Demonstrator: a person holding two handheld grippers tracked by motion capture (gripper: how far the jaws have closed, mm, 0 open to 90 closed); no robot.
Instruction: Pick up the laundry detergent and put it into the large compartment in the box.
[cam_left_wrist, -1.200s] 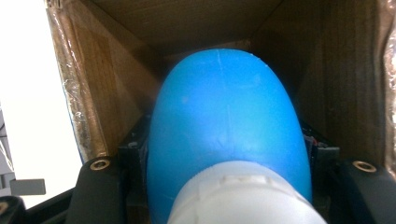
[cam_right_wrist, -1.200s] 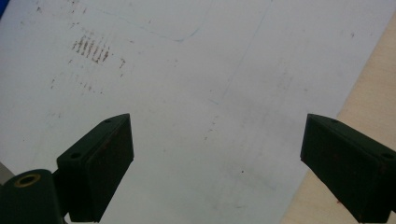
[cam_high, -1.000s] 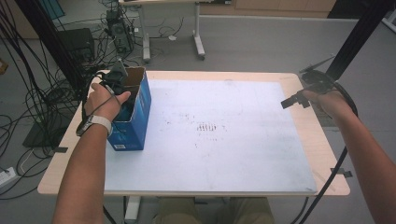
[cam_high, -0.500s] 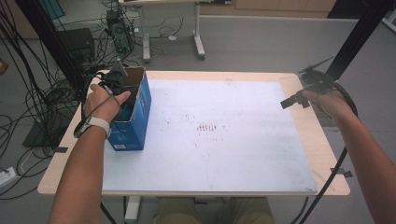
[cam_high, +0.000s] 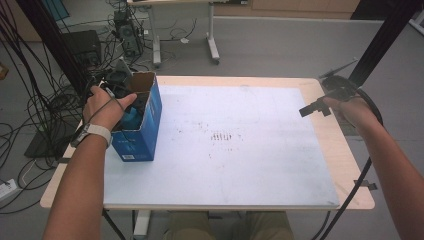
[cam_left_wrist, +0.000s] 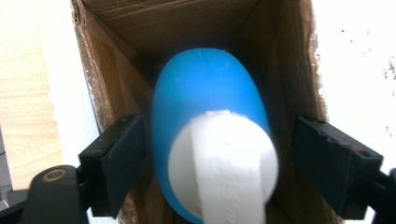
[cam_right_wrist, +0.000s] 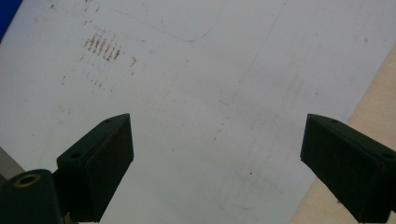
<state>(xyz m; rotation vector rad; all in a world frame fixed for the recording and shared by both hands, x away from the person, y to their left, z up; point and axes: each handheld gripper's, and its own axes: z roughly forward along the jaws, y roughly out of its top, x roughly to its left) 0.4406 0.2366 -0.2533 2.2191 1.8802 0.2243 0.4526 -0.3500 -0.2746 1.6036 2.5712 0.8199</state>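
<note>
A blue cardboard box (cam_high: 146, 131) stands open-topped at the table's left edge. Inside it lies a rounded blue object (cam_left_wrist: 205, 88) with a white end (cam_left_wrist: 224, 158); a patch of its blue surface (cam_high: 132, 118) can be seen from above. My left gripper (cam_left_wrist: 215, 154) reaches into the box from its far end (cam_high: 120, 82). Its jaws have just been opening and now stand on either side of the blue object, with small gaps between the pads and it. My right gripper (cam_high: 313, 108) hovers open above the white mat near the table's right edge (cam_right_wrist: 217, 154), with nothing between its jaws.
A white mat (cam_high: 240, 150) with faint brown marks (cam_high: 223, 136) covers most of the wooden table (cam_high: 345, 160). Cables and equipment (cam_high: 125, 30) lie on the floor beyond the far left corner. A black post (cam_high: 380, 40) rises at the far right.
</note>
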